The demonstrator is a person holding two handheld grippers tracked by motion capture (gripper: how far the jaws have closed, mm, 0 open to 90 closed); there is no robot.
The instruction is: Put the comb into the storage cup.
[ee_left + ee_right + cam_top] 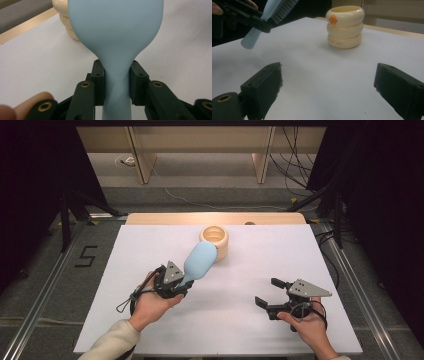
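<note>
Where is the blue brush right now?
In the high view the blue brush is left of centre, clamped by its handle in the left gripper, its head raised toward the cream holder at the white table's far side.

Black number "5" [87,256] marked on grey floor [55,285] left of table. Small print on cream ringed plastic cup [344,27] too blurred to read.

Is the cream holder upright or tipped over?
Upright: the cream holder stands on its base on the white table, its open mouth facing up.
</note>
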